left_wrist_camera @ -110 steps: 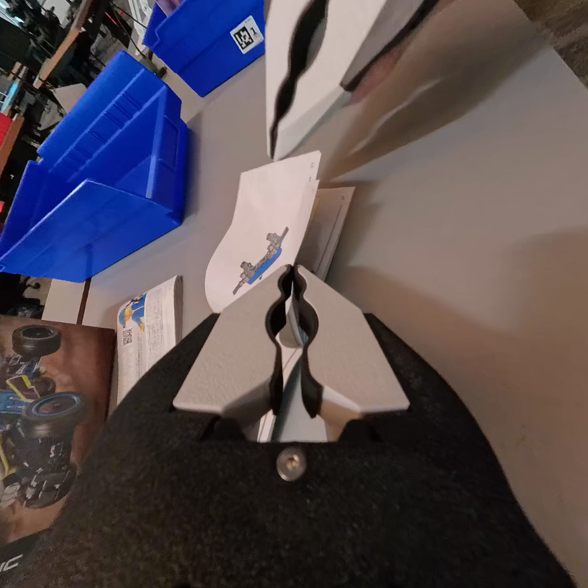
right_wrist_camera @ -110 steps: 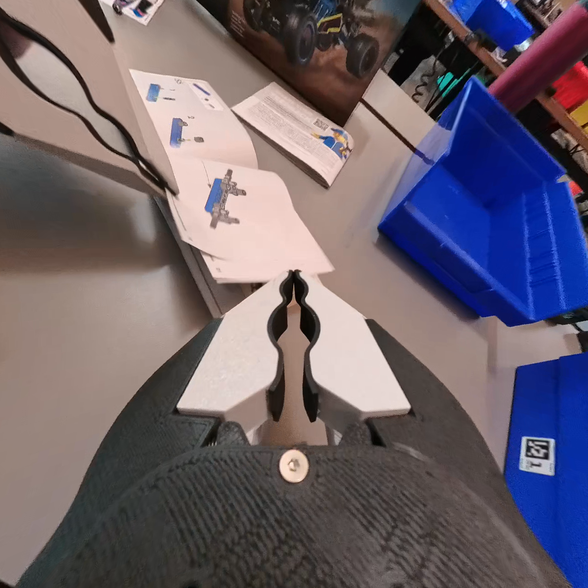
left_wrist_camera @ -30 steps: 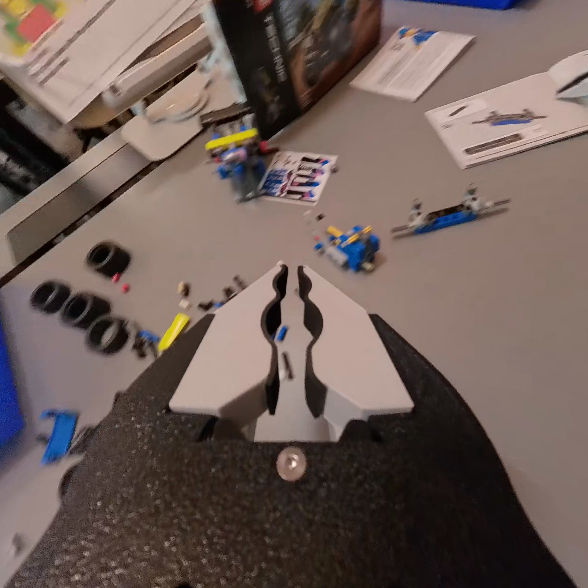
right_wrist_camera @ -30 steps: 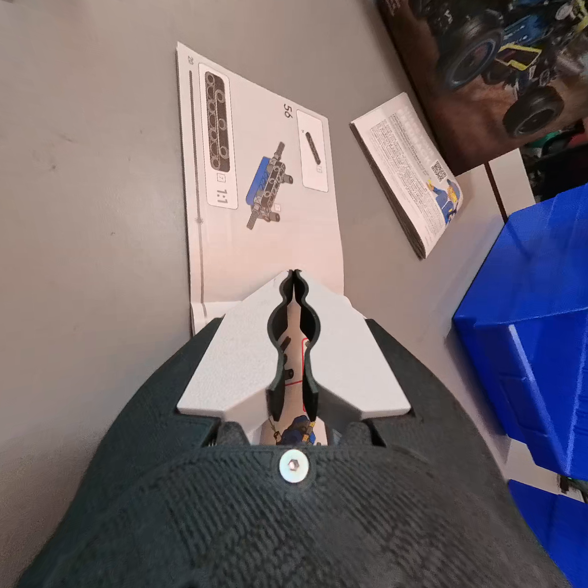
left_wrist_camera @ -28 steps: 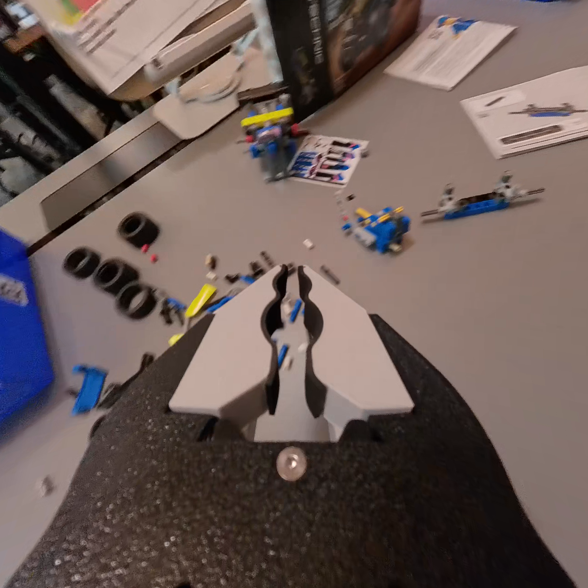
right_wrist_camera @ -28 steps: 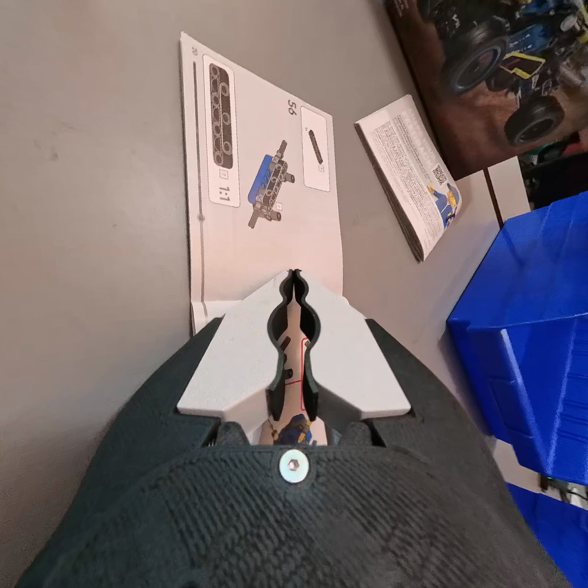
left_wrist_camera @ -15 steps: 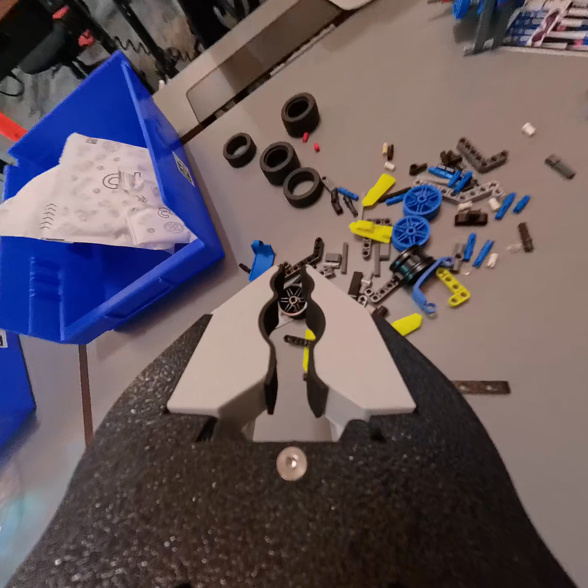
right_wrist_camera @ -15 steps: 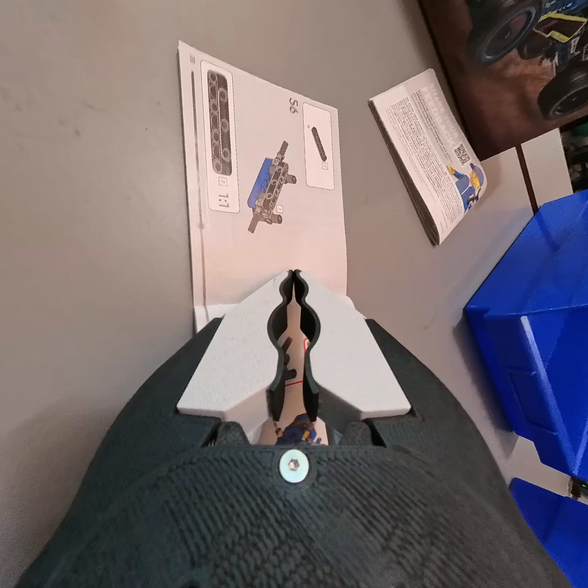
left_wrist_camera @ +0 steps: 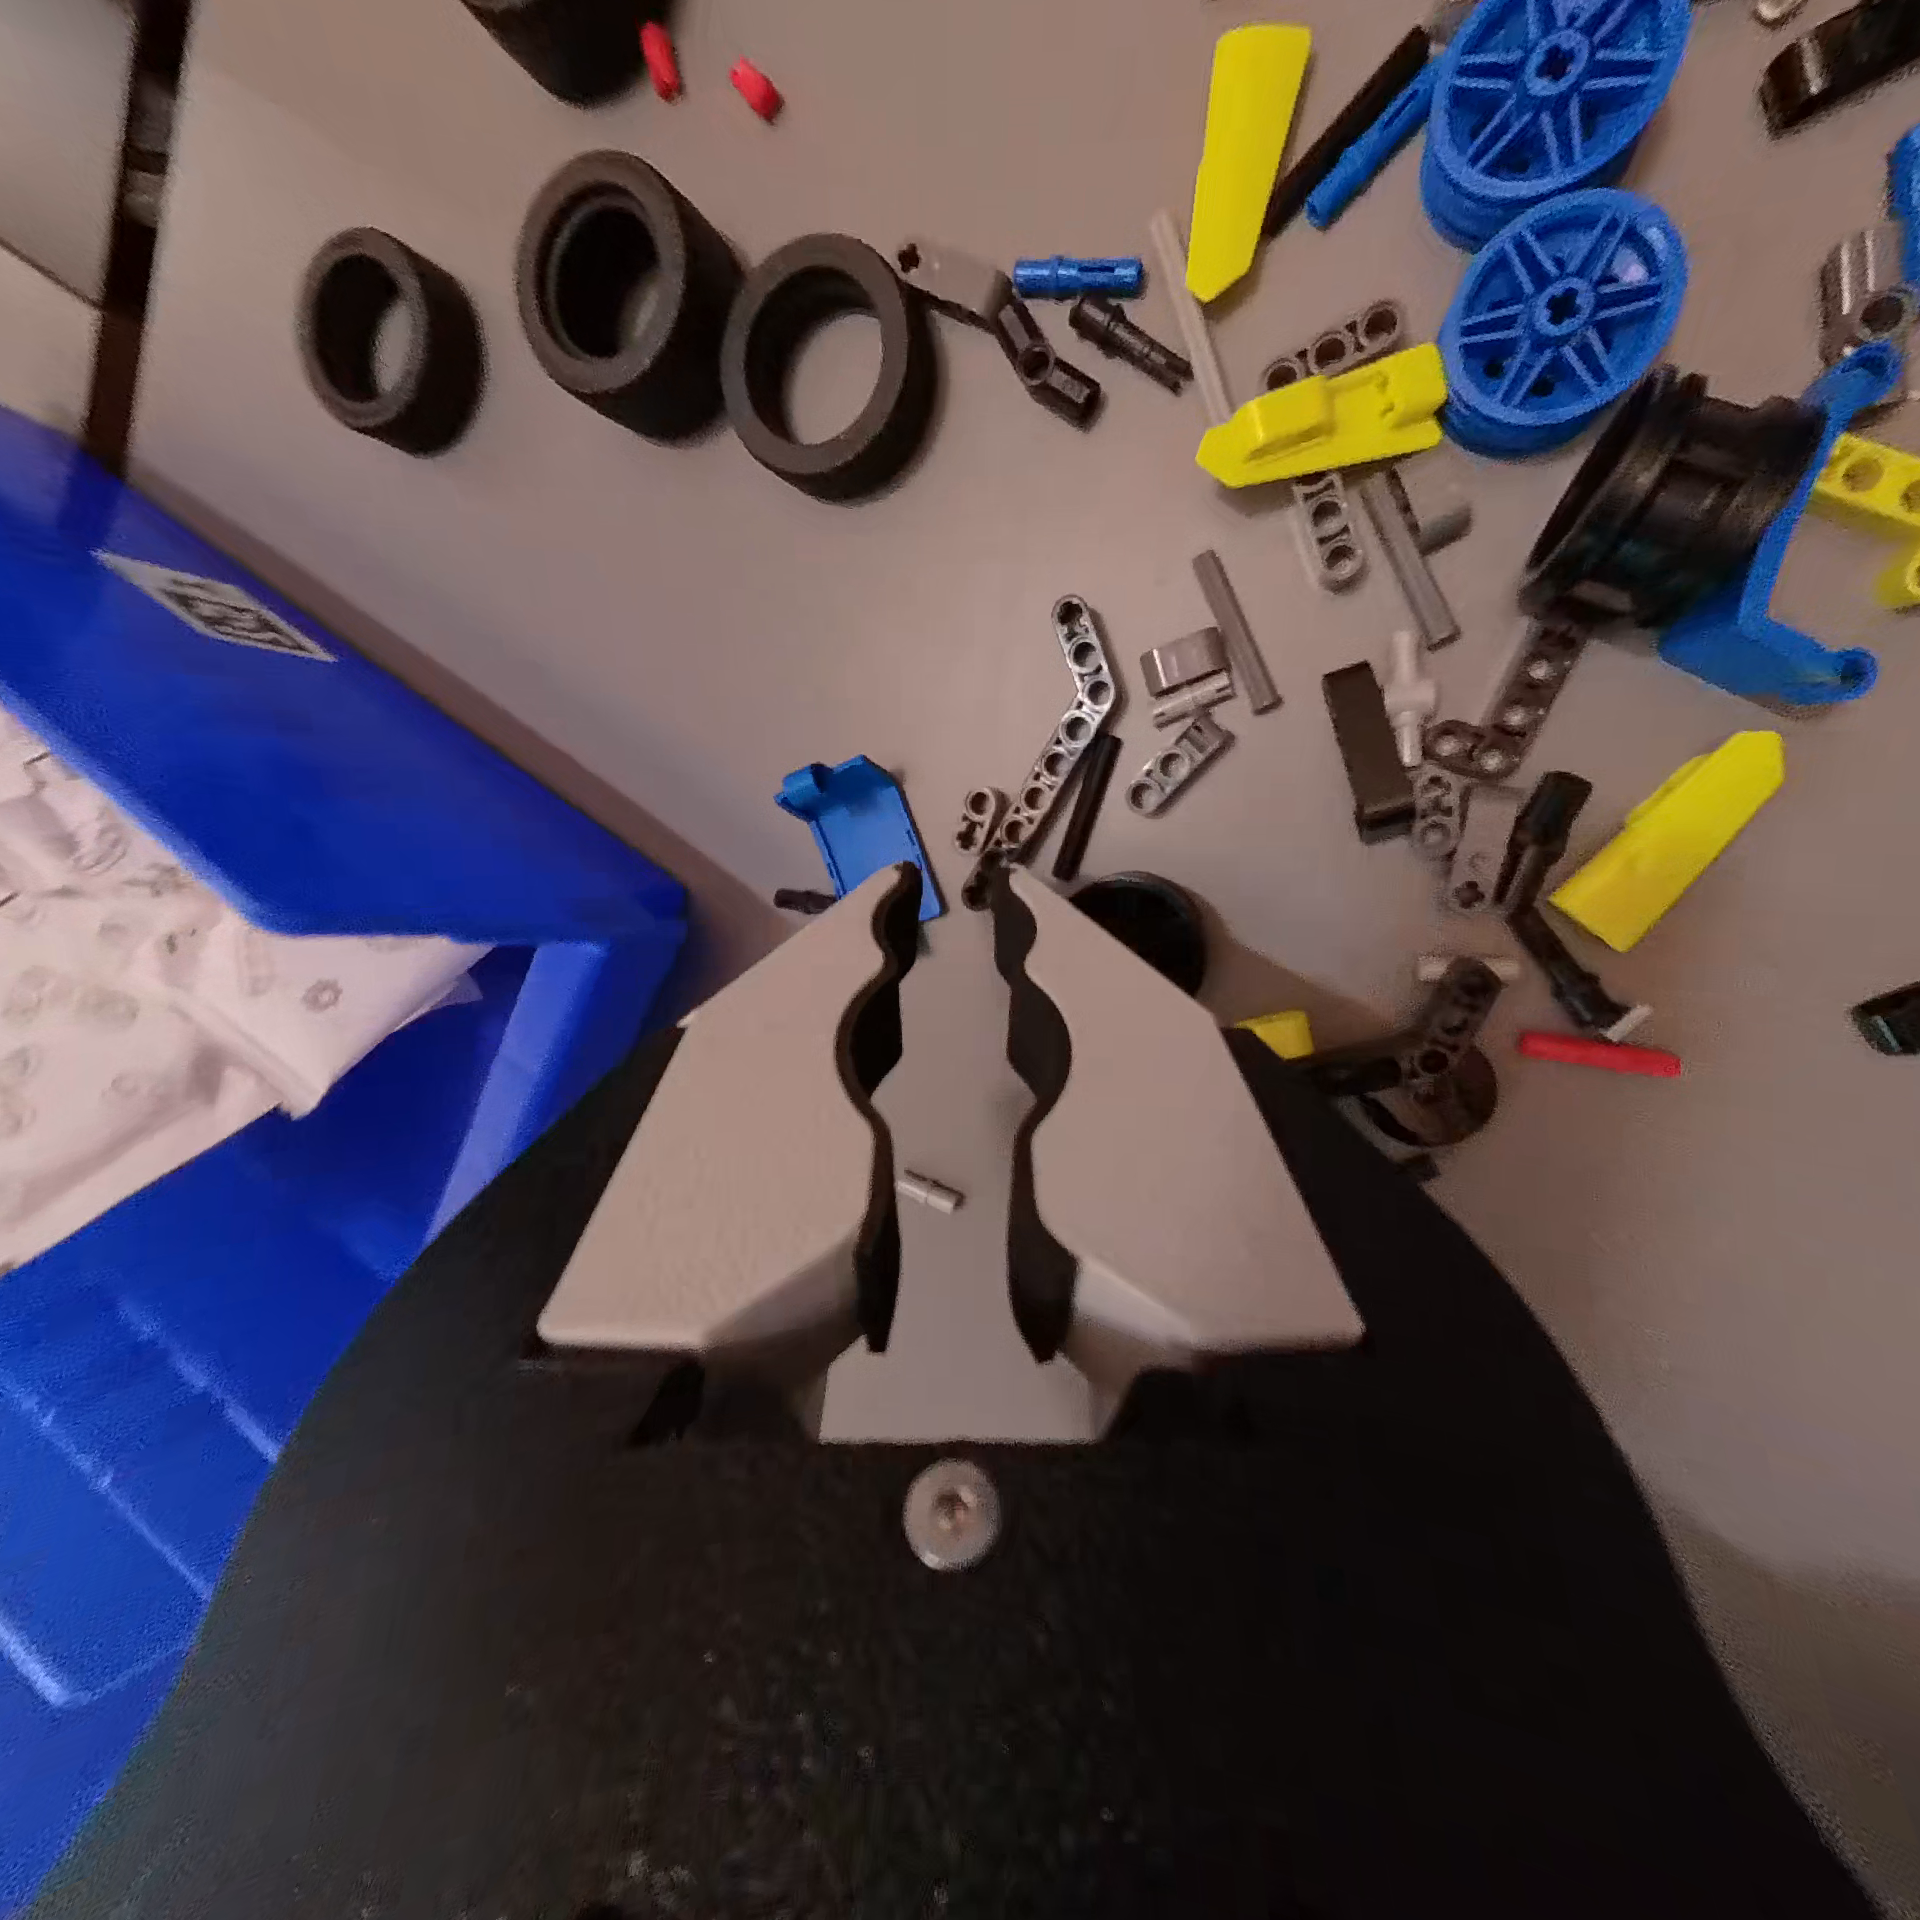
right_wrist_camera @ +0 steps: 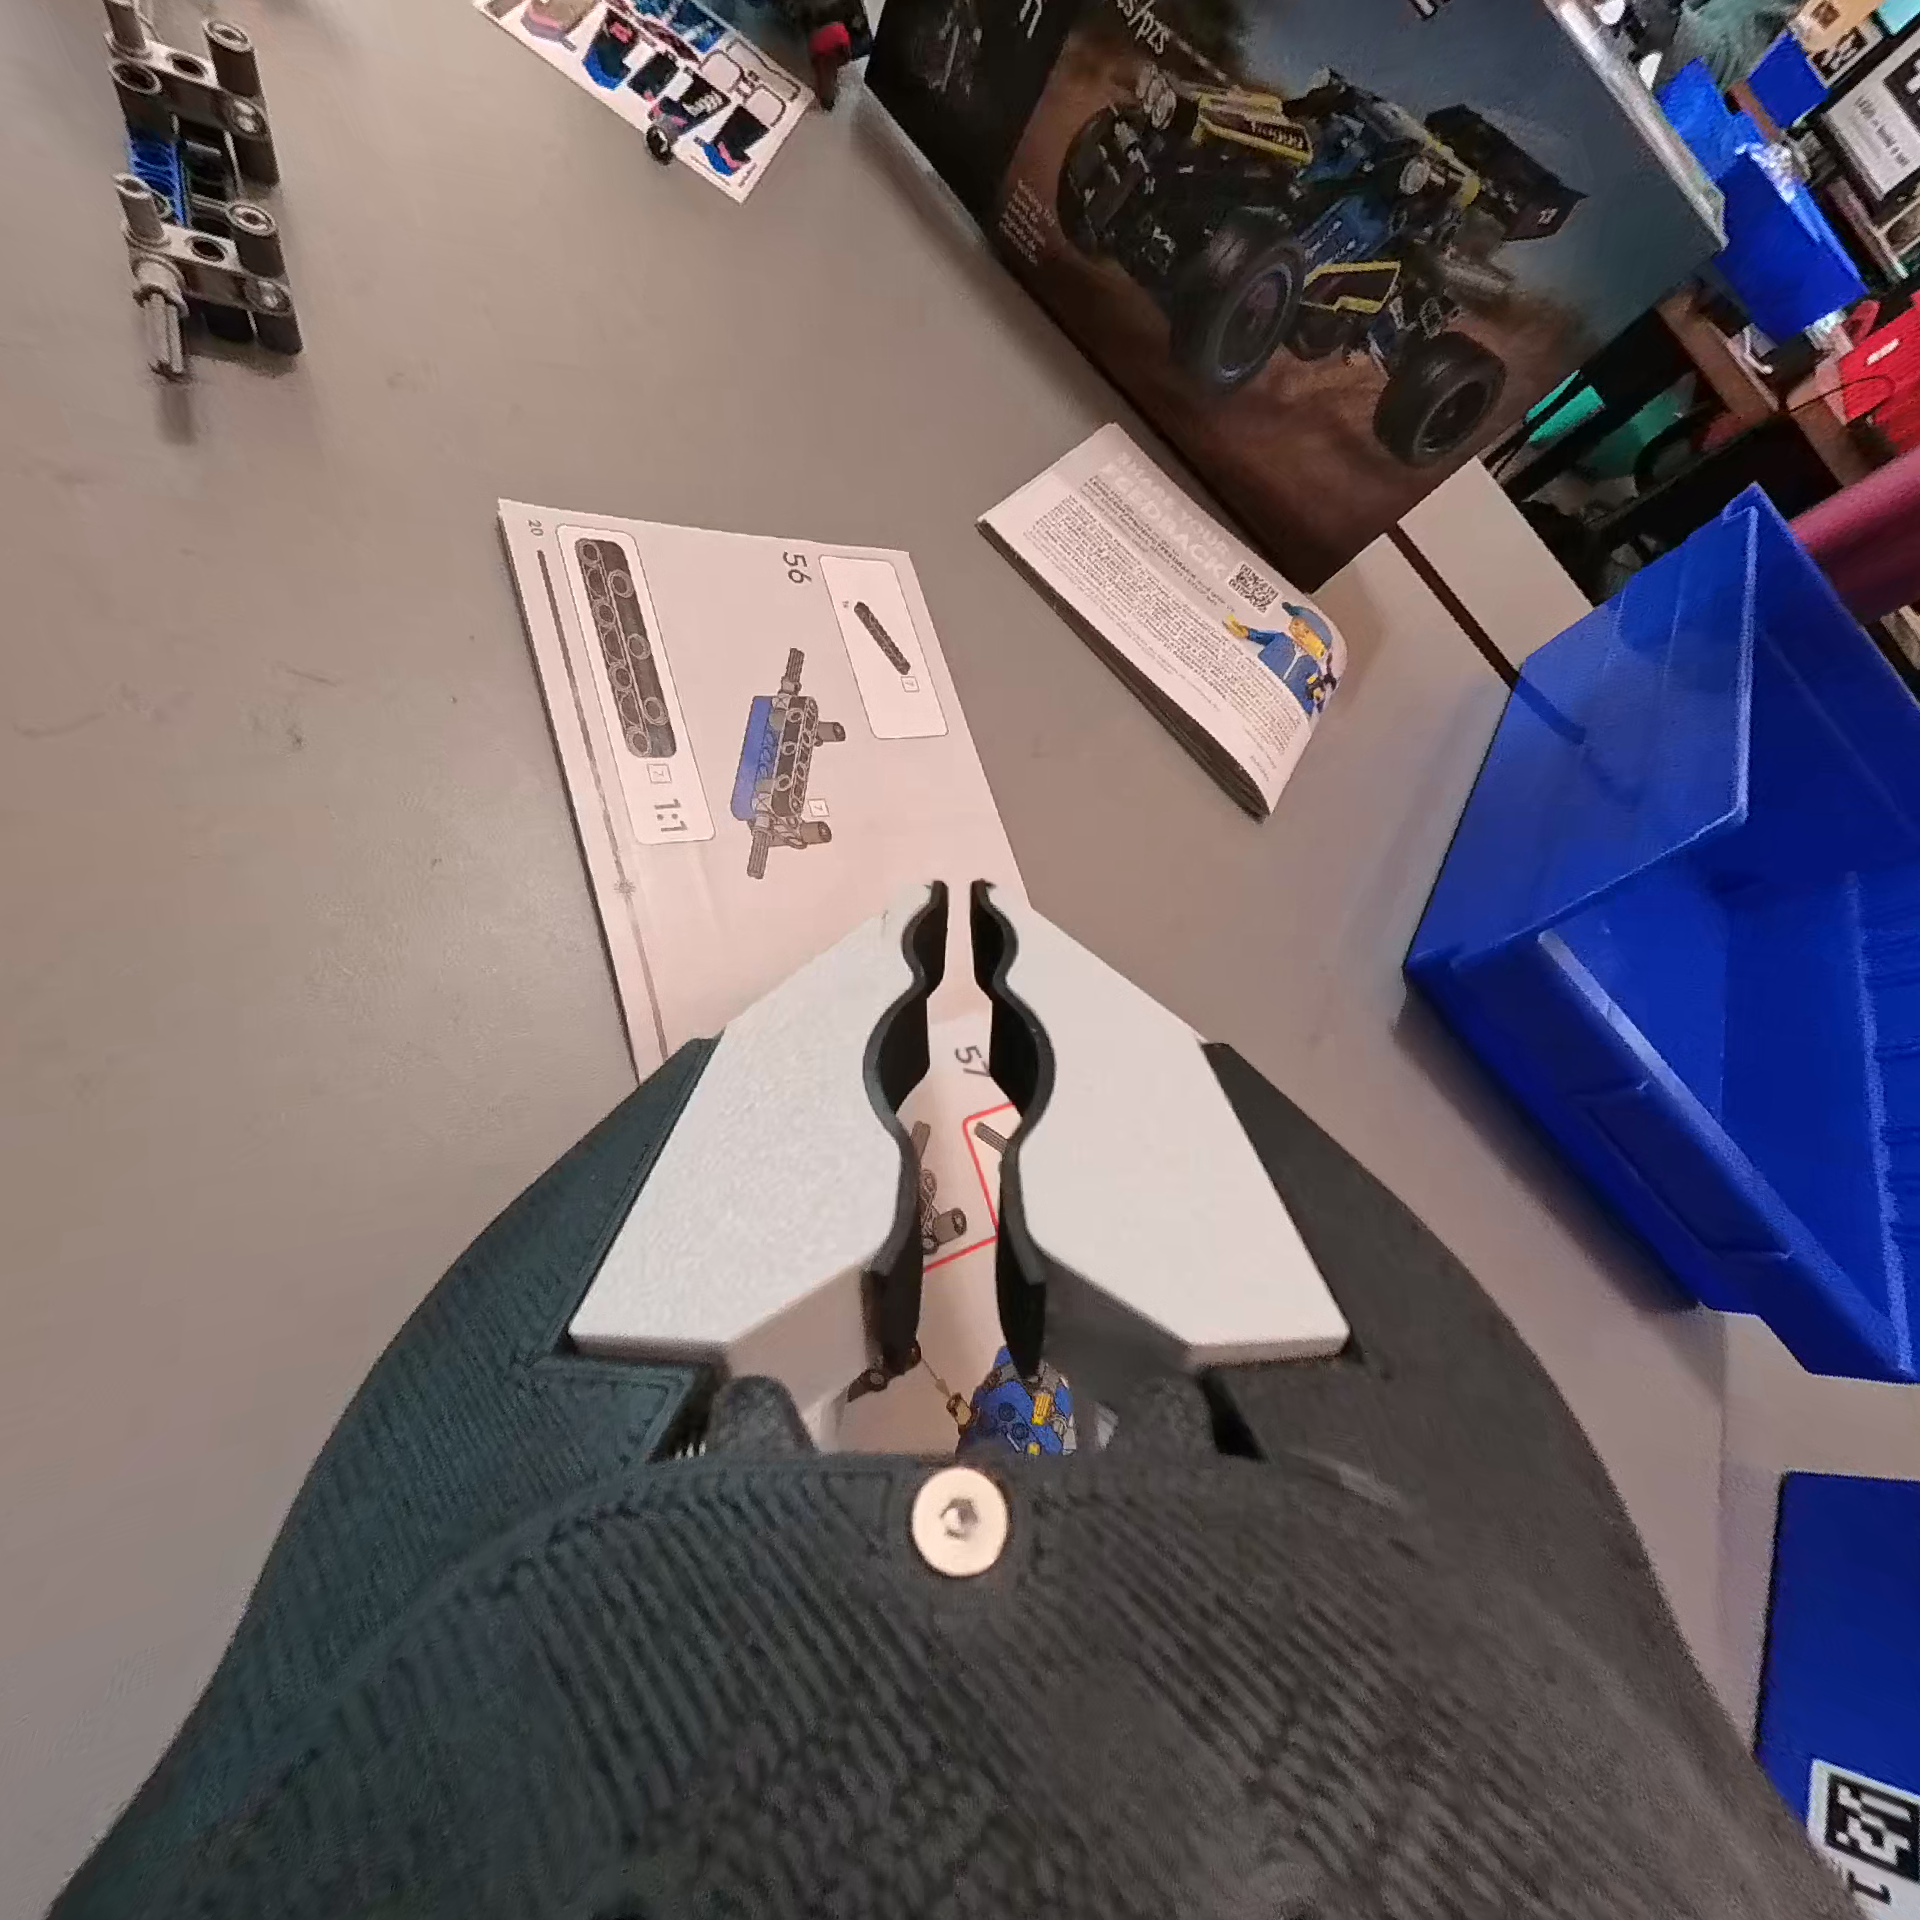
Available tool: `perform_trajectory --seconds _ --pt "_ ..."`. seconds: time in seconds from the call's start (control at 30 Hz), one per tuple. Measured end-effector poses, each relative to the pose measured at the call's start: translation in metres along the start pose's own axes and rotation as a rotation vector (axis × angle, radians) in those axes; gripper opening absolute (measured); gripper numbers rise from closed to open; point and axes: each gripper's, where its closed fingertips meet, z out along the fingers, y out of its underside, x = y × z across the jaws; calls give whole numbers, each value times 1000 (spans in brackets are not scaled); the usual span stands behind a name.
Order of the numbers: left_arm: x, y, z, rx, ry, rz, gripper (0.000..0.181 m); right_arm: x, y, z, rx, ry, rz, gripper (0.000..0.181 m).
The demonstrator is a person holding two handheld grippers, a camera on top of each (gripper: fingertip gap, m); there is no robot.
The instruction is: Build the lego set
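Observation:
Loose Lego parts lie on the grey table in the left wrist view: three black tyres [left_wrist_camera: 821,364], blue wheel rims [left_wrist_camera: 1558,322], yellow panels [left_wrist_camera: 1320,426], a dark bent beam [left_wrist_camera: 1075,717] and a small blue panel [left_wrist_camera: 862,831]. My left gripper [left_wrist_camera: 951,888] is open a little and empty, its tips just over the blue panel and the beam's lower end. A tiny grey pin [left_wrist_camera: 930,1190] lies on the table between its fingers. My right gripper [right_wrist_camera: 958,891] is empty, its jaws a narrow slit apart, over the open instruction booklet [right_wrist_camera: 748,727]. A blue and grey sub-assembly [right_wrist_camera: 197,208] lies far left.
A blue bin [left_wrist_camera: 260,790] holding a white paper bag [left_wrist_camera: 156,987] stands left of the parts. In the right wrist view the set's box [right_wrist_camera: 1299,239], a sticker sheet [right_wrist_camera: 665,73], a folded leaflet [right_wrist_camera: 1174,623] and blue bins [right_wrist_camera: 1714,935] lie beyond and to the right. Some 60 cm of space lies between my two pairs of fingers.
My left gripper swung from the booklet to the parts pile, came down close and opened wider. My right gripper tilted up over the booklet and its tips parted slightly.

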Motion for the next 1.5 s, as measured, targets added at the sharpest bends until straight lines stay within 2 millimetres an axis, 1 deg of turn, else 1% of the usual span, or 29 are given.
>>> perform_trajectory --seconds 0.07,0.13,0.2,0.27,0.33,0.5,0.63,0.7,0.77,0.83,0.97,1.03,1.07,1.13,1.17,1.23,1.3,1.37,1.43,1.5 --pt "2 -5 5 14 51 0 12 1 -1 0 12 13 4 2" --pt "8 -15 7 43 85 3 12 2 -3 1 28 30 9 1" --pt "19 -33 4 106 110 15 11 0 -3 4 33 27 4 1" --pt "36 -55 0 198 140 48 11 -3 -4 6 30 24 -9 1" --pt "47 -68 -1 239 150 70 9 -4 -6 8 36 18 -12 1" --pt "71 -91 3 237 178 157 7 -8 -17 14 56 8 -41 2" --pt "82 -108 7 237 203 211 8 -16 -17 13 45 -5 -68 2" --pt "81 -113 9 225 194 220 8 -18 -15 10 41 -1 -75 2" --pt "71 -108 9 171 149 207 8 -20 -14 6 45 7 -76 2" --pt "62 -99 6 135 131 172 8 -21 -12 1 46 12 -74 2" --pt "59 -78 -7 122 149 104 8 -17 -6 -9 49 35 -60 1" --pt "61 -65 -12 123 153 76 9 -17 -5 -11 52 39 -58 1" --pt "65 -61 -14 137 170 69 9 -17 -5 -11 54 38 -58 1" --pt "80 -55 -17 180 236 75 8 -18 -6 -10 59 34 -59 1" --pt "86 -52 -16 185 257 78 9 -19 -6 -9 59 28 -60 1" --pt "91 -41 -9 141 261 78 11 -20 -8 -6 58 18 -63 1" --pt "90 -32 -3 91 238 97 12 -21 -10 -4 60 14 -68 1" --pt "84 -25 -1 53 205 94 12 -22 -12 -4 62 7 -72 2" --pt "76 -16 -5 14 174 56 11 -22 -11 -5 54 11 -80 1" --pt "73 -10 -13 11 165 44 9 -22 -7 -8 43 15 -78 1"
